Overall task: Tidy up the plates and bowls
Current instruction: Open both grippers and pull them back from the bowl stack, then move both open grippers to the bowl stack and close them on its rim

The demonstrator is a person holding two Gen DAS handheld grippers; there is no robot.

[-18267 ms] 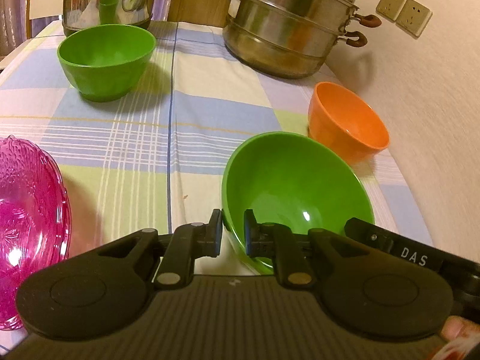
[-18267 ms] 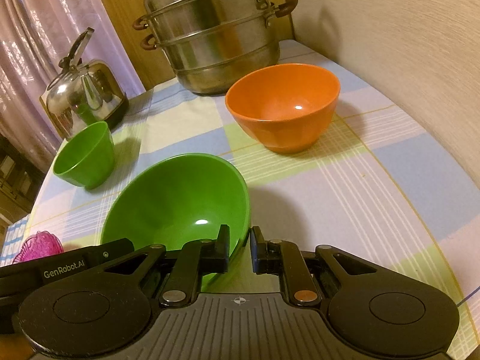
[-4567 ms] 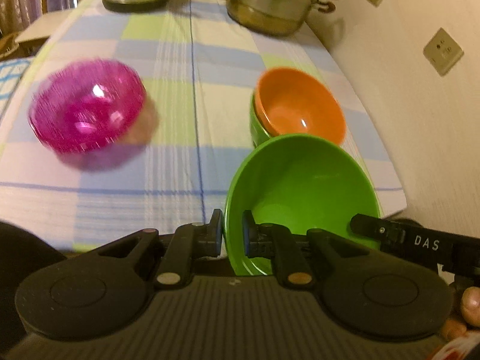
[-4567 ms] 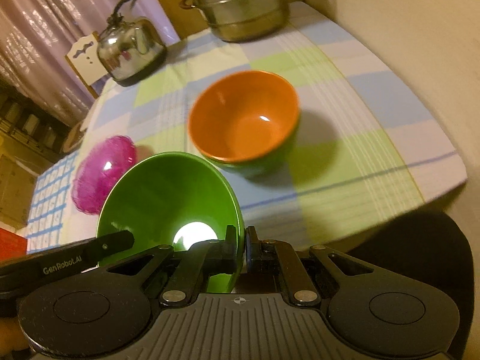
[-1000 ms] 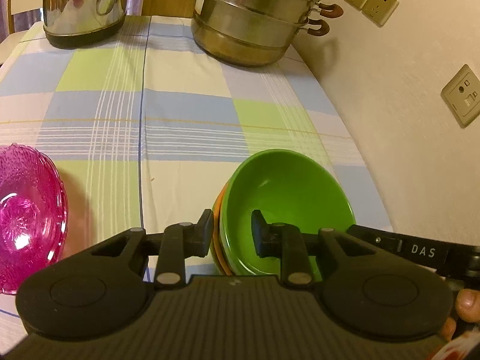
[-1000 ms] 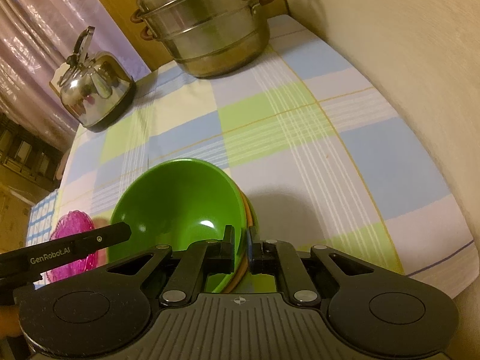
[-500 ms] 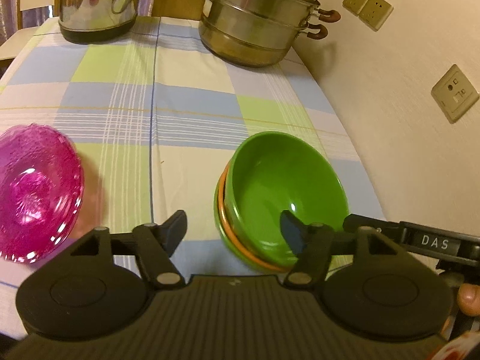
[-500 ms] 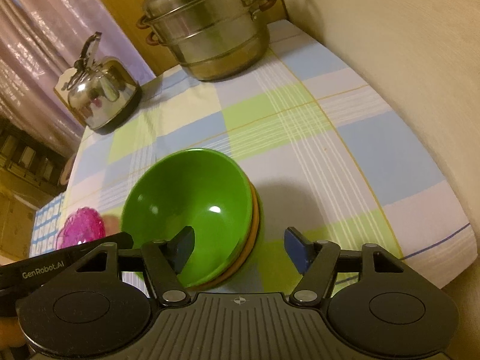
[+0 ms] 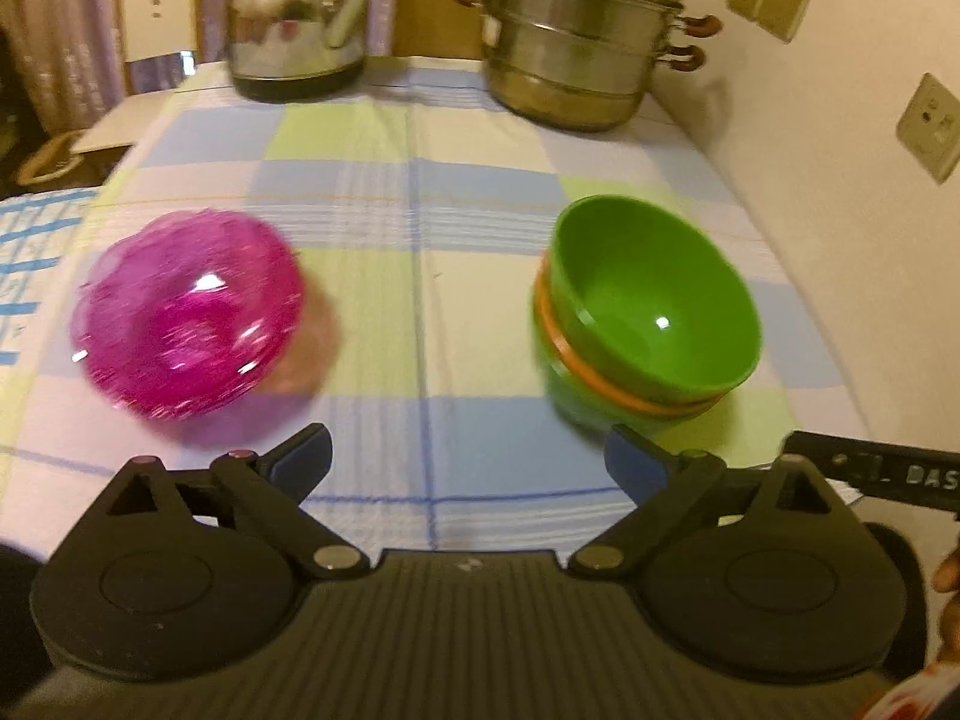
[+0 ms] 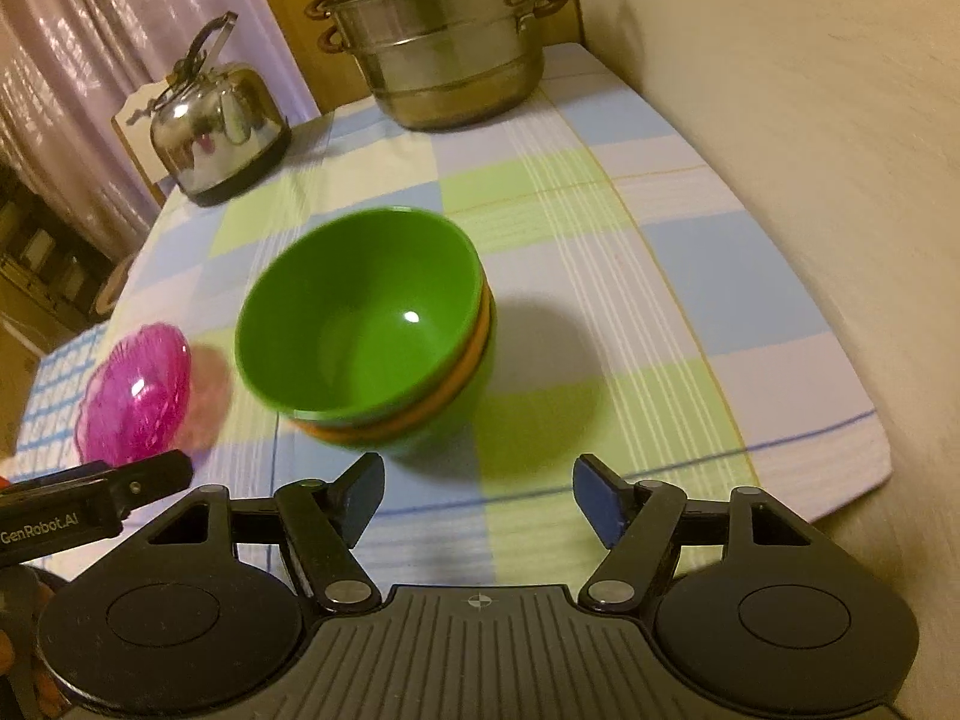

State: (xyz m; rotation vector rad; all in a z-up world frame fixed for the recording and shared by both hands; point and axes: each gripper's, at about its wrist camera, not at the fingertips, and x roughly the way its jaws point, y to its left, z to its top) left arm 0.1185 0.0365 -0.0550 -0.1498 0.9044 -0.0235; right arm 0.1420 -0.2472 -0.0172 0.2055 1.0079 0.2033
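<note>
**A:** Both grippers hang over the near edge of the table. The left gripper [image 9: 468,456] has its jaws spread wide with nothing between them, and the right gripper [image 10: 477,495] matches it, wide open and empty.

**B:** And the stack [image 9: 645,324] sits on the right half of the cloth [image 9: 420,228], near the front edge. Green bowl [image 10: 360,315] on top, an orange bowl [image 10: 456,387] showing only as a rim band beneath it, another green one at the bottom.

**A:** Nested snugly, upright, perhaps tipped a touch. Over on the left, well apart from the stack, there's the pink dish [image 9: 186,315], blurred in both views.

**B:** That one looks like the piece still out of place. How does it handle, do you think?

**A:** I'd guess it's clear pressed plastic or glass, with a patterned, scalloped rim. If it's glass, it's brittle and slick, so a gentle pinch. The rim on the near side is the natural place to grip, one finger inside and one outside.

**B:** The bowls look like light, stiff plastic, smooth and glossy. A rim pinch suits them too, though a glossy wall can slide in the pads.

**A:** At the far end, the kettle [image 10: 216,120] on the left and the steamer pot [image 10: 438,42] on the right stand clear of all this.

**B:** Plenty of bare cloth between dish and stack for a move.
</note>
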